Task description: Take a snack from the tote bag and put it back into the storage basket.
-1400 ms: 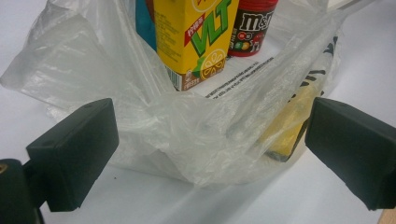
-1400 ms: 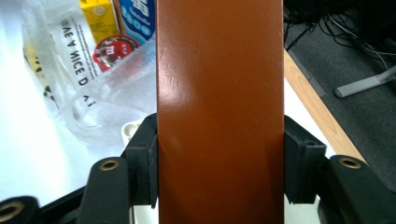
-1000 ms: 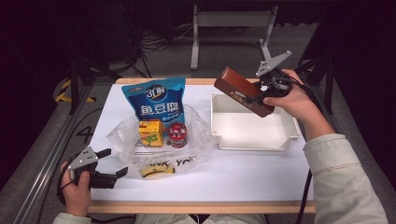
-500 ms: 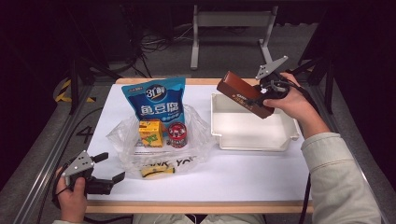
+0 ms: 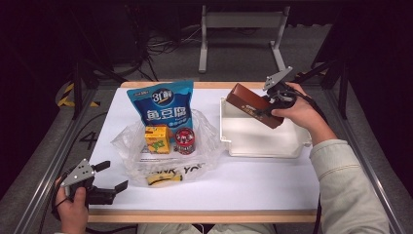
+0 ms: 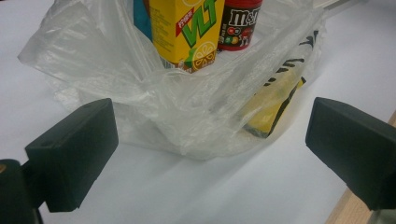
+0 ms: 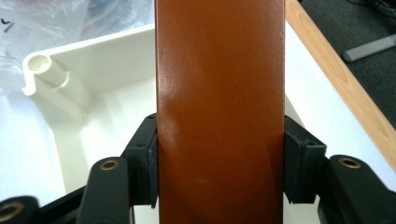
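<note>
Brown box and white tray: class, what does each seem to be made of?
Brown box: probably glossy coated card or plastic; its smooth face shows a soft sheen and fine scuffs. White tray: likely moulded plastic, matt, with a rolled rim and rounded corner post.

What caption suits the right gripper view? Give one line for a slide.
Right gripper clamps a brown box above the white tray.
</note>
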The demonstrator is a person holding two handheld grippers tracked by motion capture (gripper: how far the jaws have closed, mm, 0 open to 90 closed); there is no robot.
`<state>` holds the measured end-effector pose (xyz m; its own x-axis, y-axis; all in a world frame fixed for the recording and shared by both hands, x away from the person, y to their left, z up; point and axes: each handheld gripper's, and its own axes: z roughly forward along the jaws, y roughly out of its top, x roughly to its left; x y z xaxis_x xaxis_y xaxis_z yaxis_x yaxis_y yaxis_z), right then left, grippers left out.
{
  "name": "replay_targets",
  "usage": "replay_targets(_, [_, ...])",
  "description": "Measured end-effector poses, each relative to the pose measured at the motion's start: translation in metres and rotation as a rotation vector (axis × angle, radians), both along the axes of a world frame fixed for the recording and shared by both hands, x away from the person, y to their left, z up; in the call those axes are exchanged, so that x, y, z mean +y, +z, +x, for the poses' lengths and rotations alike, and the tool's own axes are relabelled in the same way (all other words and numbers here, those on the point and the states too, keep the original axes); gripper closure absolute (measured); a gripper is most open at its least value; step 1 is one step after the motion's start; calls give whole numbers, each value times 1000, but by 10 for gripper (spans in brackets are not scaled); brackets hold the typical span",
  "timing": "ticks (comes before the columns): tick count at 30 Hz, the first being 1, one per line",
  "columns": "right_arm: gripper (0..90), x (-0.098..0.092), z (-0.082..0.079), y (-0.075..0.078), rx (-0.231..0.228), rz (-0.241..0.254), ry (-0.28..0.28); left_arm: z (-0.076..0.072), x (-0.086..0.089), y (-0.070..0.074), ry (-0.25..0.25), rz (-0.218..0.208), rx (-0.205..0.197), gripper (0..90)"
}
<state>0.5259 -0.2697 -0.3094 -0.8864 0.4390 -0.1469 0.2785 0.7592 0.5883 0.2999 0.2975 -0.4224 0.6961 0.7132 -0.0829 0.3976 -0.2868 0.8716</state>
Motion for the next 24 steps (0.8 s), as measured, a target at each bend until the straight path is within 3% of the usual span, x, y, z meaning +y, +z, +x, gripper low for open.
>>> replay_targets(11, [428,-8,8,-23,37,-26,-32,2,-1,0,-7,0,0,31])
replay_targets(24, [428,-2,12,-43,60,-67,-30,1,0,0,-3,2,-1,31])
